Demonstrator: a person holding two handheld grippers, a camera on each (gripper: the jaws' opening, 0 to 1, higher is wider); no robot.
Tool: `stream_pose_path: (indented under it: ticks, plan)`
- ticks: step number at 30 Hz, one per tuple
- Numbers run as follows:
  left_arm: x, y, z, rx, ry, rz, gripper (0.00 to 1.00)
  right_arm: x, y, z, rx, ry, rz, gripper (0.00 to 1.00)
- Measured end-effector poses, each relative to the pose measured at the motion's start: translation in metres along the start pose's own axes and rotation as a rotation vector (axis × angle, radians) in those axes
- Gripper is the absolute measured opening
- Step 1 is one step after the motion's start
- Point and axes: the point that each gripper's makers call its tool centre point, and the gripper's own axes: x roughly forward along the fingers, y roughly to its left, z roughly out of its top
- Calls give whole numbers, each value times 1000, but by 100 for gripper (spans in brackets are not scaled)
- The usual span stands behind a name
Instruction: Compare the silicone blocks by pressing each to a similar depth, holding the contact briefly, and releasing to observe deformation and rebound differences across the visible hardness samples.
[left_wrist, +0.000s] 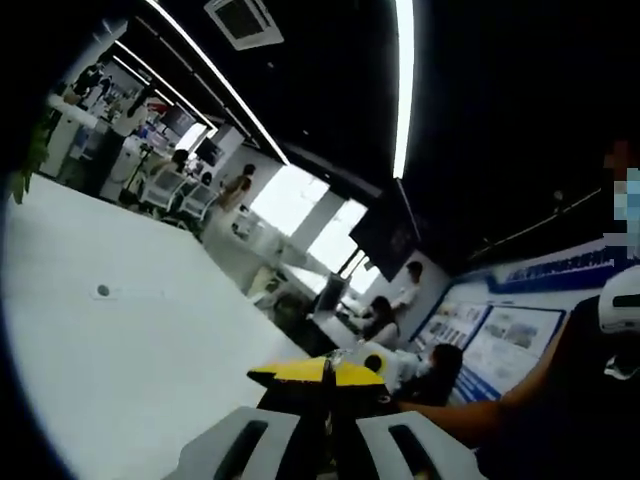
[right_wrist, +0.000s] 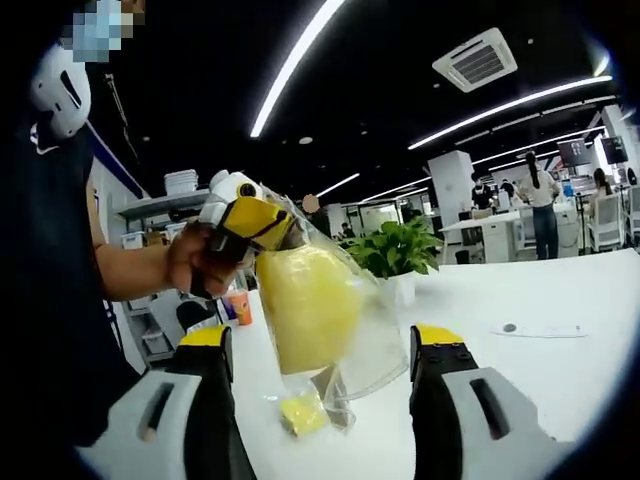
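Yellow silicone block (right_wrist: 305, 305) in clear bag (right_wrist: 365, 340) — white table (right_wrist: 560, 370).

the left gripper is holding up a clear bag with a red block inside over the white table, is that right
Not quite: the block in the clear bag is yellow, not red. The right gripper view shows it hanging from the left gripper, whose jaws pinch the bag's top, above the white table.

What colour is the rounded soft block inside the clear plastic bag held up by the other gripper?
Pale yellow rounded silicone block, inside the clear plastic bag; clearest in the right gripper view.
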Motion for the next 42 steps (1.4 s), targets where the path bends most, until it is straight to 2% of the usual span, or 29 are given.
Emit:
stream_pose_path:
  ticks: [6,23,42]
  plan:
    - [0,-3,1,-2,-3,-9,0,-2,2,2,14,-13,19,49]
    - [3,-10,0,-33,-2,-37,0,-4,7,11,34,-51,32,31]
    - [-2,-9,2,-33,-22,-28,0,-2,14,12,24,-20,65,22]
